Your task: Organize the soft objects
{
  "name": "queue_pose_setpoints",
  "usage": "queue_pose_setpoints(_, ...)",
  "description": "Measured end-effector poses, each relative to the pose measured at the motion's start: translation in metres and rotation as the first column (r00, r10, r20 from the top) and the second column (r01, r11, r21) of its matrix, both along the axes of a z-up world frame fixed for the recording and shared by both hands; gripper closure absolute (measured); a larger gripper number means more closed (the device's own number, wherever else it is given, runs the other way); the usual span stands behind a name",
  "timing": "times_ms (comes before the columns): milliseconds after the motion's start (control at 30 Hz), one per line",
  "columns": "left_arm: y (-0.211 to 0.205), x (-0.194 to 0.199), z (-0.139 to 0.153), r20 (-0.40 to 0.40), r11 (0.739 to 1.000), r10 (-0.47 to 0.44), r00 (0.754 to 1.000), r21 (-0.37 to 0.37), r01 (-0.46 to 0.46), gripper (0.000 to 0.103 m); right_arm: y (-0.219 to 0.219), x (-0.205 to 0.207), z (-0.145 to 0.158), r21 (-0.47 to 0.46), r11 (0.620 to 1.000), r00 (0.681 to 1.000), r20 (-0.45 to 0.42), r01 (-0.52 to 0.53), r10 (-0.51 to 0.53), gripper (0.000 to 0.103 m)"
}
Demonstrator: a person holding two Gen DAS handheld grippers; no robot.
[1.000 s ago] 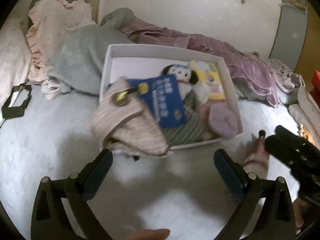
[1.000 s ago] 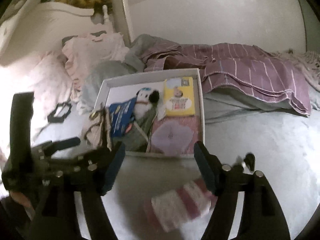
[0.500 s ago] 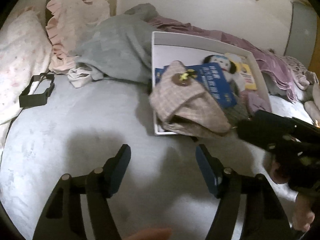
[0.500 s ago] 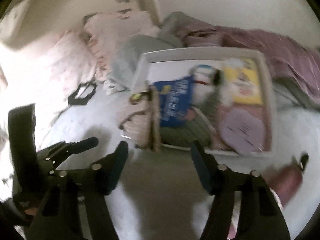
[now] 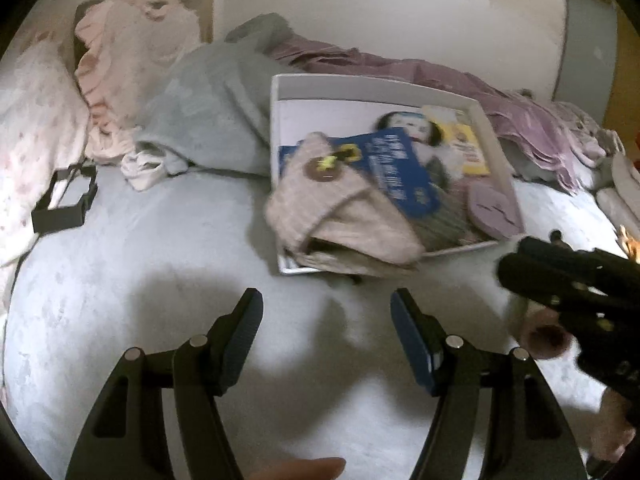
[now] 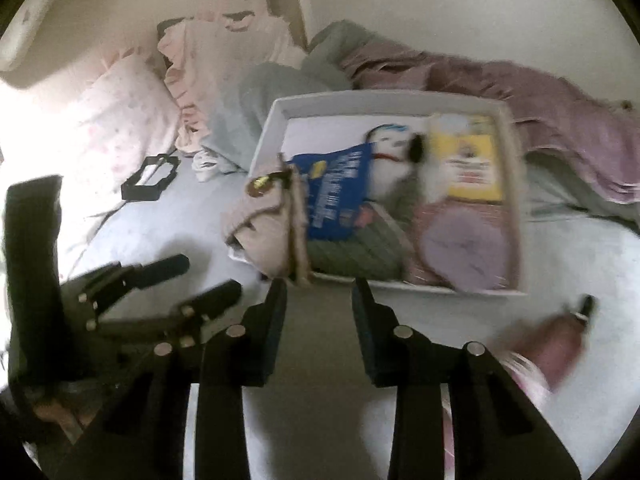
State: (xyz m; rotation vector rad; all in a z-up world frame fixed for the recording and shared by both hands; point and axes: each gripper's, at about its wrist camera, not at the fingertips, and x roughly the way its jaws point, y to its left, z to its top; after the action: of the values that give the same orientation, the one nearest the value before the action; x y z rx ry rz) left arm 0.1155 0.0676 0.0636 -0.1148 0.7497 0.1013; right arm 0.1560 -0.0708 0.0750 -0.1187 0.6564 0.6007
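Since a second ago both grippers have swung leftward over the bed, so the white box [image 5: 376, 88] now sits right of centre in the left wrist view, and the pink striped sock that lay between the right gripper's fingers then is now off to its right.

From the left wrist: the left gripper [image 5: 326, 330] tilts down toward the pale sheet [image 5: 160, 248], jaws apart after narrowing, nothing between them; a fingertip [image 5: 304, 468] shows at the bottom edge; the beige cloth [image 5: 344, 216] spills over the box's near corner, with a blue packet [image 5: 396, 168] and a plush dog [image 5: 404, 124] inside; the right gripper [image 5: 516, 268] reaches in from the right, blurred.

From the right wrist: the right gripper [image 6: 318, 306] also points downward at bare sheet just short of the box [image 6: 384, 98]; its jaws have just been closing, still parted, gripping nothing; the sock [image 6: 556, 350], blurred, lies on the sheet beside its right finger; the left gripper [image 6: 208, 280] sits low at the left, jaws apart.
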Motion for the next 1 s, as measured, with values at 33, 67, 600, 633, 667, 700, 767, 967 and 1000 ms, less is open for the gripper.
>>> queue_pose_setpoints(33,-0.007,-0.003,0.002,0.005,1.0,-0.01,1.0,0.012,0.01,0.035,-0.01,-0.007,0.002,-0.005,1.0,1.0,0.017,0.01,-0.01,0.067)
queue_pose_setpoints(67,-0.016,-0.005,0.005,0.01,1.0,-0.021,1.0,0.019,0.021,0.034,-0.02,-0.014,0.005,-0.01,1.0,0.999,0.034,0.024,-0.024,0.064)
queue_pose_setpoints(600,-0.068,-0.049,-0.01,0.125,0.999,0.036,0.992,0.027,-0.04,0.021,-0.07,-0.077,-0.024,-0.041,0.984,0.949,0.272,0.174,-0.156,0.037)
queue_pose_setpoints(633,-0.069,-0.051,-0.012,0.131,0.999,0.033,0.991,0.038,-0.038,0.021,-0.069,-0.077,-0.032,-0.055,0.982,0.951,0.265,0.179,-0.159,0.037)
queue_pose_setpoints(667,-0.068,-0.051,-0.015,0.125,0.998,0.034,0.992,0.043,-0.04,0.021,-0.066,-0.074,-0.035,-0.072,0.984,0.961,0.239,0.161,-0.14,0.037)
queue_pose_setpoints(700,-0.067,-0.049,-0.017,0.119,0.999,0.031,0.992,0.035,-0.036,0.021,-0.065,-0.072,-0.036,-0.075,0.986,0.968,0.217,0.149,-0.13,0.037)
queue_pose_setpoints(767,-0.063,-0.046,-0.021,0.099,1.0,0.029,0.995,0.01,-0.03,0.021,-0.067,-0.066,-0.041,-0.071,0.986,0.975,0.179,0.148,-0.133,0.037)
queue_pose_setpoints(967,-0.055,-0.046,-0.025,0.08,0.996,0.094,0.992,0.003,-0.094,0.021,-0.076,-0.059,-0.045,-0.049,0.981,0.975,0.129,0.187,-0.179,0.037)
queue_pose_setpoints(1000,-0.057,-0.047,-0.024,0.086,0.996,0.093,0.992,0.01,-0.094,0.021,-0.077,-0.061,-0.045,-0.046,0.98,0.972,0.142,0.194,-0.186,0.037)
